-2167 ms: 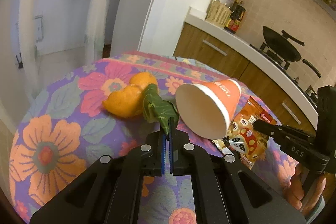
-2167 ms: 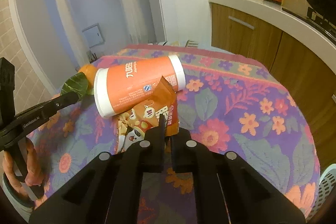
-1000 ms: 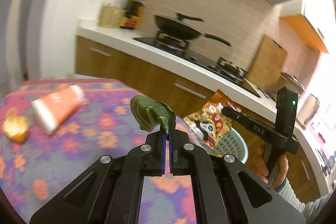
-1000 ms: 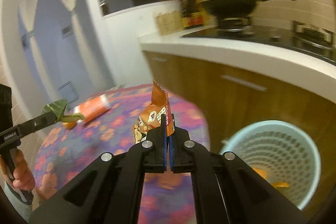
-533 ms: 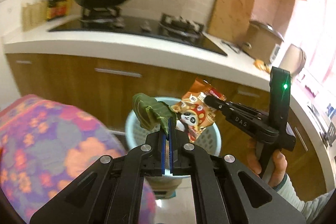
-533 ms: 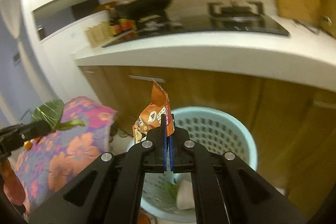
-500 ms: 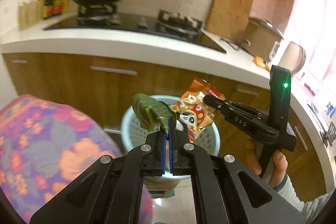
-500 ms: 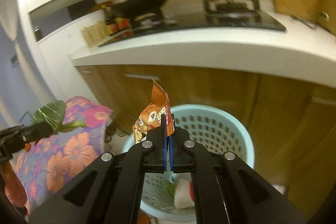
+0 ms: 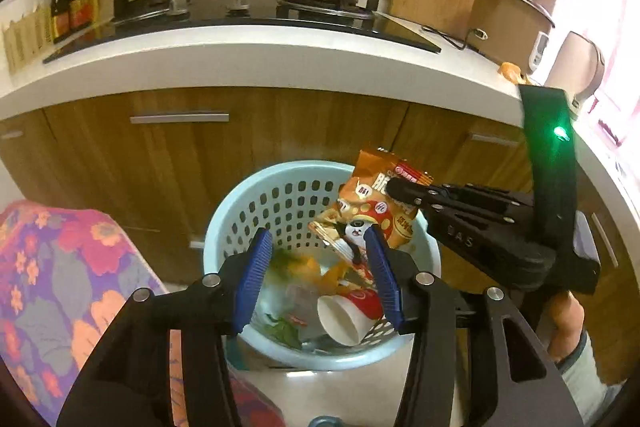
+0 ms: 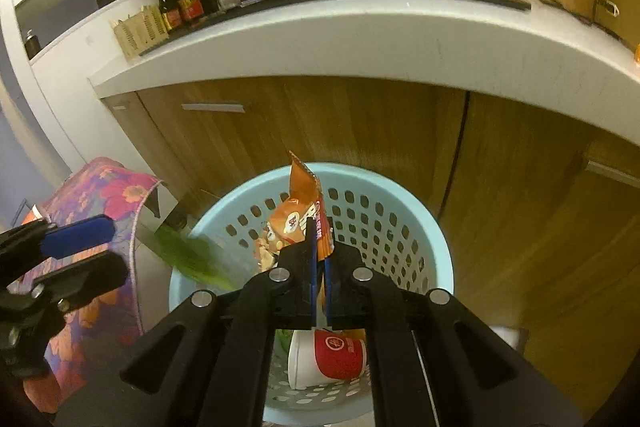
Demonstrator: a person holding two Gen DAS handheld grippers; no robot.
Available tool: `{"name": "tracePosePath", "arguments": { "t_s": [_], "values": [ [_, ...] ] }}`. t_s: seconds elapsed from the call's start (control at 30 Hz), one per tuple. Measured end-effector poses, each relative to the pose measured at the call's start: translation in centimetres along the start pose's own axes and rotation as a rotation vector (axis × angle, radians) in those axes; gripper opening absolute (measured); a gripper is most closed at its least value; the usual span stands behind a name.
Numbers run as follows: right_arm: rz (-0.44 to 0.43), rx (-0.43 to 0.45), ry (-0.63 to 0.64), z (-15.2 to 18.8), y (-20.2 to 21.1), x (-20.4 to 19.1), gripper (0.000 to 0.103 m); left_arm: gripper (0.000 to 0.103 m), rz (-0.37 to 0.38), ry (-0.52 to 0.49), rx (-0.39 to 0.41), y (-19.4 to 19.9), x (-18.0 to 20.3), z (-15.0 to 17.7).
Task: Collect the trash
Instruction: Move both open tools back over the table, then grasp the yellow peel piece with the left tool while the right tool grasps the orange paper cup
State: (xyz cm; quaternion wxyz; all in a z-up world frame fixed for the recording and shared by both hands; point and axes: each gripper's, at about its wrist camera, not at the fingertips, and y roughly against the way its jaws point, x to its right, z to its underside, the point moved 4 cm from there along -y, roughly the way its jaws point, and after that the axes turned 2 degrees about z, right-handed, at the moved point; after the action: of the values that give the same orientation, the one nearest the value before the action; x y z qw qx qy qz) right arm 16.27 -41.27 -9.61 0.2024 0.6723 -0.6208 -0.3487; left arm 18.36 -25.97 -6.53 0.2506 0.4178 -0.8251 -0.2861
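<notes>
**A:** so where's everything sitting right now?

**B:** left gripper [image 9: 318,267] has its blue pads [image 9: 254,277] spread wide with nothing between them, hovering right over the light blue basket [image 9: 224,227]. A green leaf [image 10: 192,257] shows as a blur in the right wrist view, loose in the air just ahead of the left tongs, at the basket rim.

**A:** and the right one?

**B:** right gripper [image 10: 319,255] is pressed together, pinching the orange snack bag [image 10: 298,215]. The bag sticks up from its tips, above the basket opening.

**A:** anything in the basket?

**B:** a red and white paper cup [image 10: 328,357] on its side below both tongs, plus orange peel [image 9: 316,269] and green scraps. A floral tablecloth [image 9: 60,267] sits off to the left gripper's left.
</notes>
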Motion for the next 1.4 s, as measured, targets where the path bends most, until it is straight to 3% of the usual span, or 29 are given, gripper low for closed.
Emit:
{"name": "tracePosePath", "arguments": {
  "t_s": [0.17,0.3,0.53,0.63,0.73,0.8,0.83,0.9,1.03,1.13,1.27,1.4],
  "values": [
    [-0.016,-0.03,-0.015,0.2,-0.5,0.5,0.011,0.047,0.001,0.025,0.012,0.9,-1.0,0.3],
    [-0.002,-0.039,-0.002,0.3,-0.6,-0.3,0.03,0.047,0.001,0.058,0.037,2.5,-1.9,0.7],
    [-0.037,0.029,0.004,-0.4,1.9,-2.2,0.033,0.047,-0.057,0.08,0.126,8.0,-4.2,1.7],
    [-0.094,0.074,0.021,-1.0,3.6,-4.4,0.044,0.047,-0.087,0.115,0.179,11.6,-5.9,2.2],
    [-0.155,0.126,0.049,-1.2,5.5,-7.6,0.05,0.054,-0.129,0.159,0.246,15.9,-7.8,3.1],
    [-0.243,0.127,0.056,-0.8,6.1,-10.3,0.05,0.068,-0.176,0.196,0.293,18.5,-9.0,4.3],
    [-0.296,0.123,0.075,-0.2,6.5,-12.6,0.051,0.069,-0.193,0.217,0.32,19.8,-9.6,5.2],
    [-0.32,0.125,0.114,0.6,6.7,-15.6,0.056,0.069,-0.229,0.262,0.352,22.5,-11.2,7.2],
    [-0.38,0.108,0.222,2.4,7.0,-22.6,0.057,0.069,-0.34,0.351,0.403,27.9,-14.8,11.1],
    [-0.438,0.069,0.278,3.4,6.9,-27.4,0.066,0.074,-0.442,0.424,0.444,32.5,-18.0,14.2],
    [-0.498,0.031,0.358,4.4,6.5,-32.6,0.07,0.074,-0.618,0.549,0.441,37.5,-23.3,18.4],
    [-0.526,-0.028,0.423,5.3,5.2,-38.2,0.07,0.074,-0.646,0.664,0.411,38.4,-28.6,21.1]
  ]
}}
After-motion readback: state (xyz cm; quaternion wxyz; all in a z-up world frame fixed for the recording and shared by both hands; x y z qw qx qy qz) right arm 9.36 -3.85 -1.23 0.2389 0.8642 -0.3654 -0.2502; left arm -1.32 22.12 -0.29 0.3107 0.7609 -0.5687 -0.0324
